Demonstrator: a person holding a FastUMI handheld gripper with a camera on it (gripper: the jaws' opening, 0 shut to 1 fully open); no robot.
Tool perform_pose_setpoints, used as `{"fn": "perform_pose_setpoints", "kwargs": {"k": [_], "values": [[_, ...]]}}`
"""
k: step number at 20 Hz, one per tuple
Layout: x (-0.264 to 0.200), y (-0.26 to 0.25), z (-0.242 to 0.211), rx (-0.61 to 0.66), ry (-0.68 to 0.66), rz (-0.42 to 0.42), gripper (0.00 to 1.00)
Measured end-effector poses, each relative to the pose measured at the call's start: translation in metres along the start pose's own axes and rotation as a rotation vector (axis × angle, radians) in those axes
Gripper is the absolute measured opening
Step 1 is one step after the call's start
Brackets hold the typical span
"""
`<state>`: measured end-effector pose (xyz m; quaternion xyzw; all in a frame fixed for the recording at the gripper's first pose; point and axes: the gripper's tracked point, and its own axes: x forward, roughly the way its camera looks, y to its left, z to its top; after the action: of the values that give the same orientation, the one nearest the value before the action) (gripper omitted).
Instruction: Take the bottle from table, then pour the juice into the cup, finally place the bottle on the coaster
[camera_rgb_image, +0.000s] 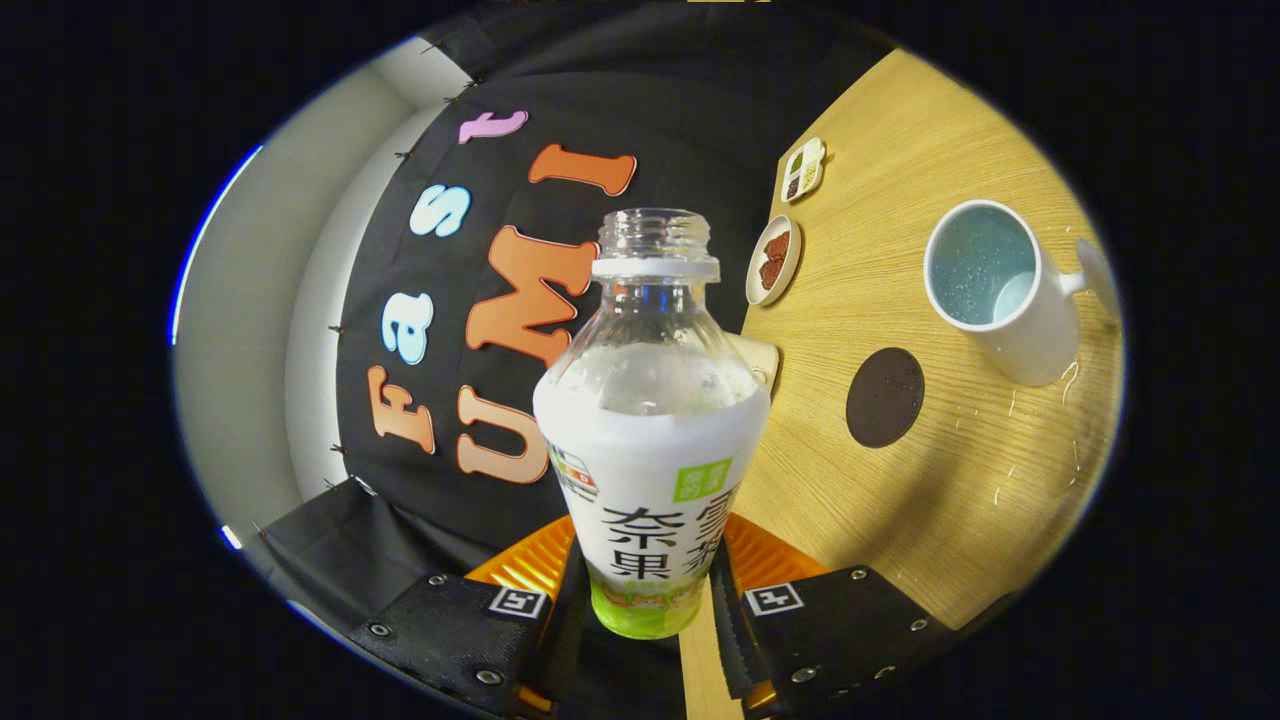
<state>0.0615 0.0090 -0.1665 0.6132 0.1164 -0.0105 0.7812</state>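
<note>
Gripper (646, 590) clamped on bottle (650, 440), w/ cup (1000, 290) beyond.

The bottle (650, 400) is showing clear glossy plastic above a smooth printed wrap, with the tongs (645, 600) clamping both sides of its base. The table (930, 480) is showing matt wood grain; the cup (1000, 290) is looking like glossy glazed ceramic, and the coaster (884, 397) is looking dark and matt.

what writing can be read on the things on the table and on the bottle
cup: none
coaster: none
two dishes: none
bottle, held between the shut jaws of the gripper: a label with big printed characters, its small print too small to read
markers on the gripper: square patterns, no words
</note>
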Motion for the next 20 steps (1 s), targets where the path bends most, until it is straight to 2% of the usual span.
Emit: {"fn": "perform_pose_setpoints", "kwargs": {"k": [4, 20], "values": [[0.001, 0.004, 0.007, 0.089, -0.011, 0.018, 0.57], [0.015, 0.001, 0.016, 0.275, -0.035, 0.018, 0.57]]}}
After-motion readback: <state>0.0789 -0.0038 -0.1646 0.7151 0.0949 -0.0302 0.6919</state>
